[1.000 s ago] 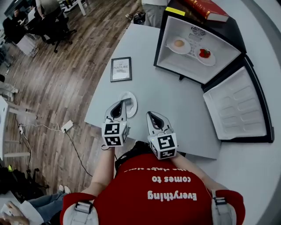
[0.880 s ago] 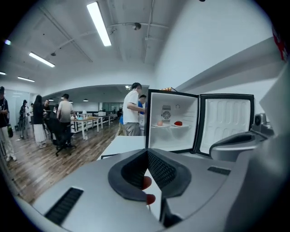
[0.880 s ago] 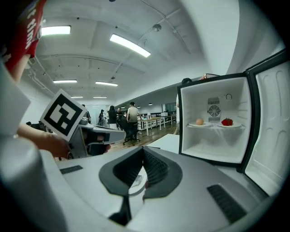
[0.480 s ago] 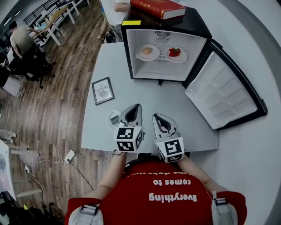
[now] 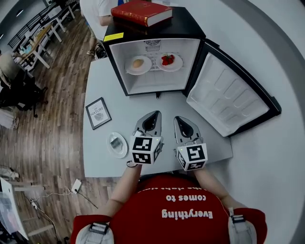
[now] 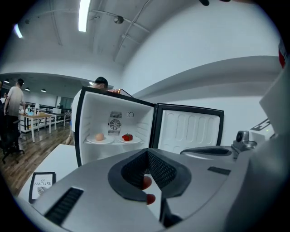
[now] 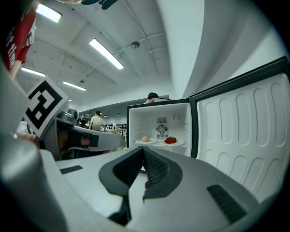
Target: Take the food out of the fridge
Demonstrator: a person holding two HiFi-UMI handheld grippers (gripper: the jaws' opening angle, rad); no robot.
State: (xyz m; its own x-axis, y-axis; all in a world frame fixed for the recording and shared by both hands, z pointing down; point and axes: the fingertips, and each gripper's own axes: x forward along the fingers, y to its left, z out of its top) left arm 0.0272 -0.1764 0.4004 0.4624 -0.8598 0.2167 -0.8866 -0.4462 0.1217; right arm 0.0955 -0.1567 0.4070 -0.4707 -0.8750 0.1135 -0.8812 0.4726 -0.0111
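Left tool [image 5: 155,115], right tool [image 5: 177,119] closed; fridge [image 5: 155,80] open

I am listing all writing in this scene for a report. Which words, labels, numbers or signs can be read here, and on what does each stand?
"OF NATURE": on the framed picture lying on the table.
"Everything comes to": upside down on the person's red shirt; the line after it is too blurred to read.
Yellow label on the fridge: no print can be read.
Red book: no print can be read.
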